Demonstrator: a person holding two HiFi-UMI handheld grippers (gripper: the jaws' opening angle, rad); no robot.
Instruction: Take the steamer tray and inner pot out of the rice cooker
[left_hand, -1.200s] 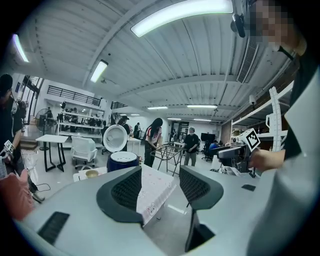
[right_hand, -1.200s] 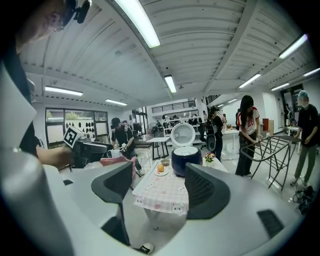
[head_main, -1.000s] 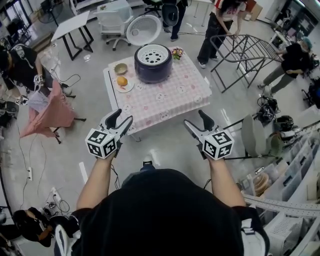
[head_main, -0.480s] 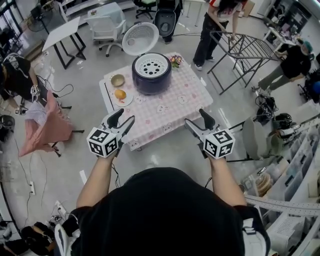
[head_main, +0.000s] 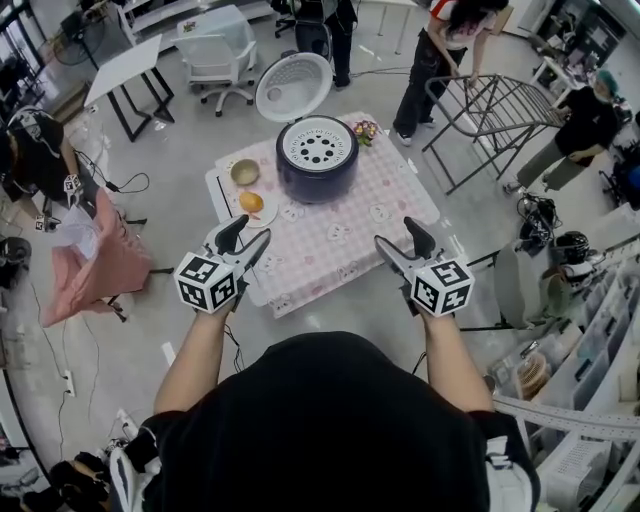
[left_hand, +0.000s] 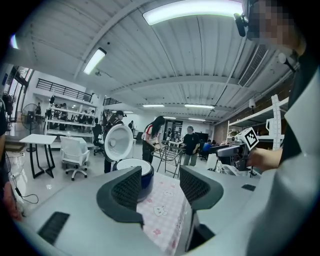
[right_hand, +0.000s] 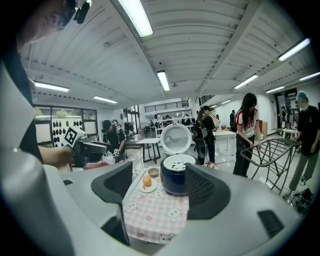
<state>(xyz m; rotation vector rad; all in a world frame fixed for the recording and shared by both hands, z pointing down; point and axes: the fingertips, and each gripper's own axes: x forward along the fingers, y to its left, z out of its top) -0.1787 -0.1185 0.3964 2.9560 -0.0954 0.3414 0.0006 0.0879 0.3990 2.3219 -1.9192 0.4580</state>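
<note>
A dark blue rice cooker (head_main: 317, 160) stands at the far end of a low table with a pink checked cloth (head_main: 330, 235). Its white lid (head_main: 292, 87) is swung open behind it. A white perforated steamer tray (head_main: 317, 146) sits in its top; the inner pot is hidden beneath. My left gripper (head_main: 243, 240) and right gripper (head_main: 400, 244) hover open and empty above the table's near edge, well short of the cooker. The cooker (right_hand: 177, 174) shows between the right jaws and, partly hidden behind a jaw, as the cooker (left_hand: 145, 172) in the left gripper view.
A plate with an orange (head_main: 251, 203) and a small bowl (head_main: 244, 172) lie left of the cooker, flowers (head_main: 365, 129) to its right. People stand beyond the table near a metal rack (head_main: 495, 112). A white chair (head_main: 218, 62), side table and cables surround the area.
The view has drawn closer to the table, which now sits nearer and shifted slightly right. Both grippers stay open and level in front of me.
</note>
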